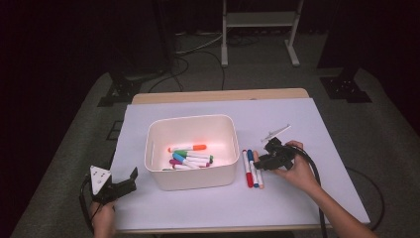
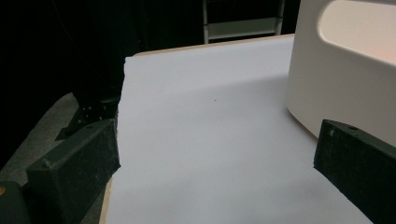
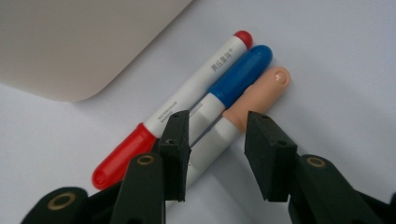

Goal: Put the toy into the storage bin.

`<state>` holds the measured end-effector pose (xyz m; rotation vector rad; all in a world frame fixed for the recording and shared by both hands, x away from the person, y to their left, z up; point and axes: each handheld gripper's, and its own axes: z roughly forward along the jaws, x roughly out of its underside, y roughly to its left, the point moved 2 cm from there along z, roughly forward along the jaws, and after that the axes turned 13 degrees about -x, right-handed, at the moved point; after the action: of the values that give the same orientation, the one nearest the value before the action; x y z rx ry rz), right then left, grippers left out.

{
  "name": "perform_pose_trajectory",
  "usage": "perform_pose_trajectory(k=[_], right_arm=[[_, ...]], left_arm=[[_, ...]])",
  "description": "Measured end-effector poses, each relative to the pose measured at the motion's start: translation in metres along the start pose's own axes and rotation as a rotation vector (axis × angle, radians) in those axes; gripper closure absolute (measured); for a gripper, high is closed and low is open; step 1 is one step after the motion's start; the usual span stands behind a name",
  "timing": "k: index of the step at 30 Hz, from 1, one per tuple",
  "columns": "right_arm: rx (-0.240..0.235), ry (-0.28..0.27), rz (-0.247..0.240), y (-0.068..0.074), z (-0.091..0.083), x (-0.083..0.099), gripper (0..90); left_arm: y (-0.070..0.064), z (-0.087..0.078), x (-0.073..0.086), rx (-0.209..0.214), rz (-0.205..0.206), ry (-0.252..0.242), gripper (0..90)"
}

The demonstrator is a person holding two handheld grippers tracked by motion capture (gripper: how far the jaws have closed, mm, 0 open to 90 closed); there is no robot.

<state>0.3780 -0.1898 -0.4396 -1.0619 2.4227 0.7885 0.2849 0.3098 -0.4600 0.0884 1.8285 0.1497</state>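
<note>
Three markers lie side by side on the white table cover [image 1: 307, 124], just right of the white bin [image 1: 189, 126] at the centre of the high view — a red marker [image 3: 187, 95], a blue marker [image 3: 233, 81] and a peach marker [image 3: 259, 95], touching along their lengths. The right gripper [image 3: 215, 154] sits low over them, jaws partly apart, straddling the blue and peach barrels without clamping. More markers [image 1: 190, 157] lie inside the bin. The left gripper [image 1: 124, 184] rests at the lower left — jaws wide, empty.

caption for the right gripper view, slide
Open right gripper poised over red-capped, blue-capped and peach-capped markers beside cream plastic bin.
</note>
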Motion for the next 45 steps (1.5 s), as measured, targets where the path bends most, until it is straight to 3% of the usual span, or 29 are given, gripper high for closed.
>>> perform_pose_trajectory(k=[7,14,19,24,28,32,45], right_arm=[[0.022,-0.004,0.031,-0.006,0.004,0.005,58.6],[0.133,0.018,0.049,-0.013,-0.006,0.020,60.5],[0.192,0.011,0.051,-0.019,-0.014,0.031,69.9],[0.198,0.002,0.050,-0.021,-0.016,0.034,75.1],[0.170,-0.010,0.072,-0.023,-0.019,0.036,75.6],[0.078,-0.043,0.102,-0.021,-0.024,0.038,75.6],[-0.049,-0.119,0.077,0.006,-0.053,0.030,75.6]], left_arm=[[0.000,0.000,0.000,0.001,-0.002,-0.001,0.0],[0.000,0.000,0.000,0.001,0.000,0.000,0.0],[0.000,0.000,0.000,-0.001,0.002,-0.001,0.0],[0.000,0.000,0.000,-0.001,0.001,0.000,0.0],[0.000,0.000,0.000,-0.001,0.000,0.001,0.0],[0.000,0.000,0.000,-0.001,0.002,0.001,0.0],[0.000,0.000,0.000,-0.003,0.002,0.001,0.0]])
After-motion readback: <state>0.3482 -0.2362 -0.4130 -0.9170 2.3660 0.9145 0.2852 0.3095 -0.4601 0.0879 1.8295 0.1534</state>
